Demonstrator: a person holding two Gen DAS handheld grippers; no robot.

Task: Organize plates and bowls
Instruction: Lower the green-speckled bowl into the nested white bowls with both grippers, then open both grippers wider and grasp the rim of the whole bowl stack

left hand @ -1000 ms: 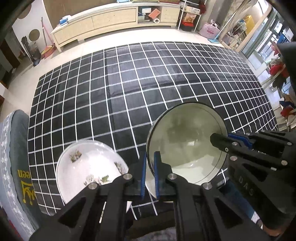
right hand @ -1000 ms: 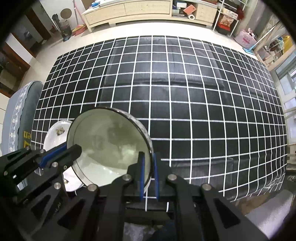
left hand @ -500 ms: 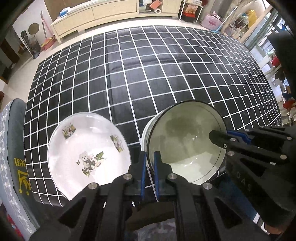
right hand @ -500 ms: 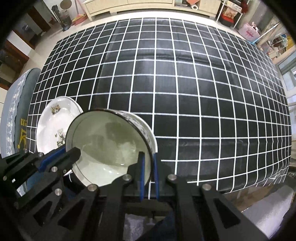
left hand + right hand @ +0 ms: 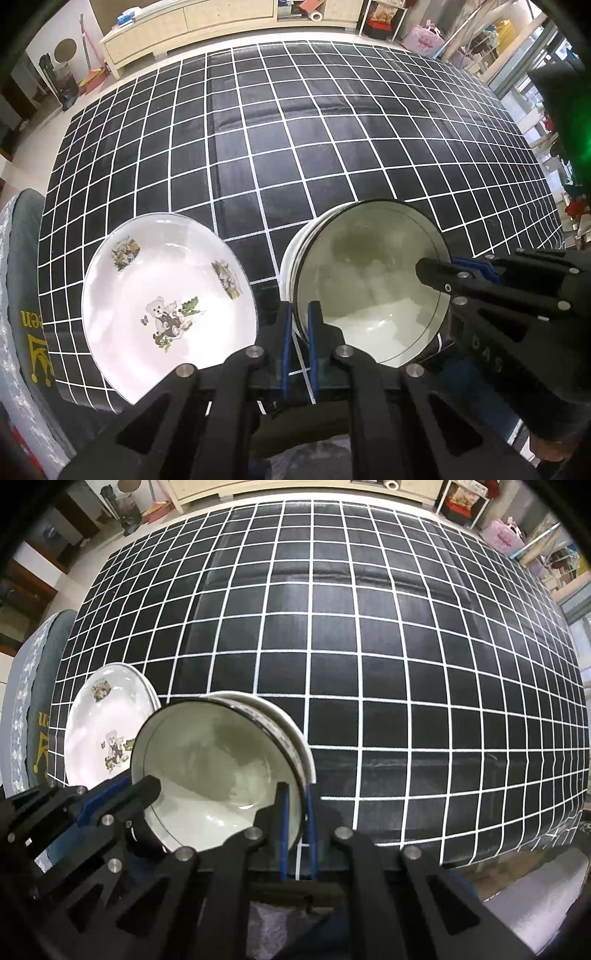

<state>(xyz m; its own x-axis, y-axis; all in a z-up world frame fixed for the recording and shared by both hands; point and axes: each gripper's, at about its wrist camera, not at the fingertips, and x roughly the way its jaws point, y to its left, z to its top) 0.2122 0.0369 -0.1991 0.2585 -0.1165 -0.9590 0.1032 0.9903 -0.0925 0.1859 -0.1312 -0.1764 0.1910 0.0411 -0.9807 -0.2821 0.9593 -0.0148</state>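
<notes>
A white bowl (image 5: 369,280) with a dark rim is held by both grippers, nested into another bowl (image 5: 295,731) on the checked tablecloth. My left gripper (image 5: 298,317) is shut on the bowl's near left rim. My right gripper (image 5: 297,805) is shut on its right rim, and shows in the left wrist view (image 5: 439,269). The left gripper also shows in the right wrist view (image 5: 144,786). A white plate (image 5: 166,302) with a teddy bear print lies left of the bowl; in the right wrist view (image 5: 103,720) it appears stacked on another plate.
The black tablecloth (image 5: 295,147) with a white grid covers the table out to its far edge. A grey cushioned chair (image 5: 22,295) stands at the table's left edge. A long cabinet (image 5: 207,22) runs along the far wall.
Both grippers have lowered the bowl toward the table and nearer the front edge, onto another bowl. The teddy plate now shows more fully to its left.
</notes>
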